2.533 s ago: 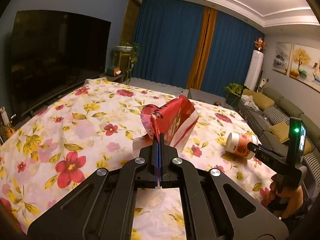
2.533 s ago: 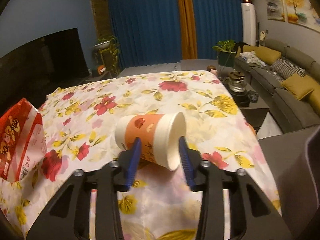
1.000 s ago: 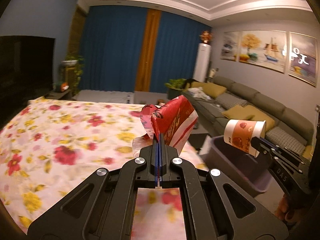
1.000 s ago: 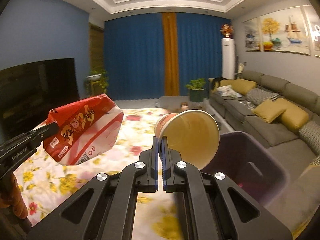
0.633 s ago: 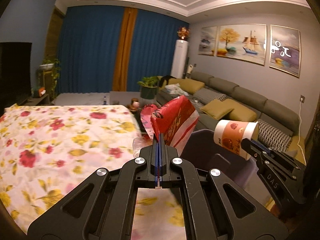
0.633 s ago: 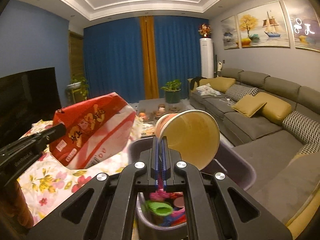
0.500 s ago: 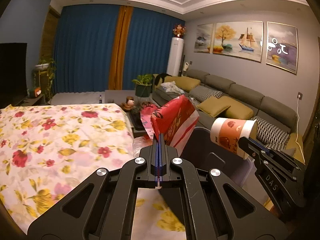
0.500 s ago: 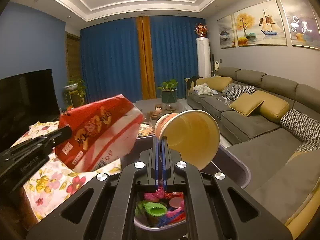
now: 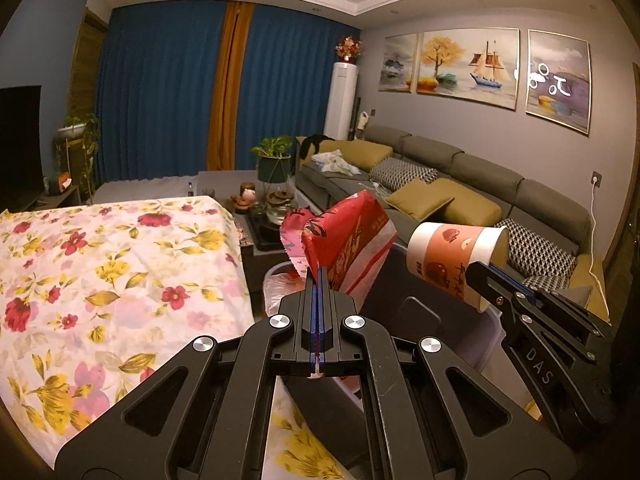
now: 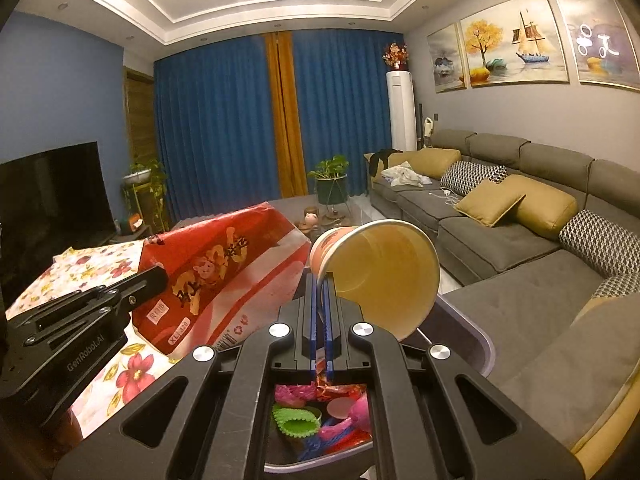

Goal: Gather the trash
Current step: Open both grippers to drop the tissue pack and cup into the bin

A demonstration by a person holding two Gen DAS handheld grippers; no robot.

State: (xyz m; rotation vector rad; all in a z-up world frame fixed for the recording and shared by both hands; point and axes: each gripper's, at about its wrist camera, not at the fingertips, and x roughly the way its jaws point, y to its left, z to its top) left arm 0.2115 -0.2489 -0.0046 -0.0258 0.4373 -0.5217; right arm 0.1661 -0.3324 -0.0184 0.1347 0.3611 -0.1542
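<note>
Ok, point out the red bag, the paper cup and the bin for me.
red bag [image 10: 224, 276]: right wrist view, printed front.
paper cup [image 9: 452, 256]: left wrist view, orange side wall.
bin [image 10: 472, 340]: right wrist view, far rim.

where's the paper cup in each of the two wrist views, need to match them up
Left wrist view: the paper cup is right of centre, lying sideways, its rim pinched by the right gripper coming in from the lower right.
Right wrist view: the paper cup is just right of centre, open mouth facing the camera, held by this view's own gripper.
Shared landmark: the red snack bag, just left of the cup in both views.
</note>
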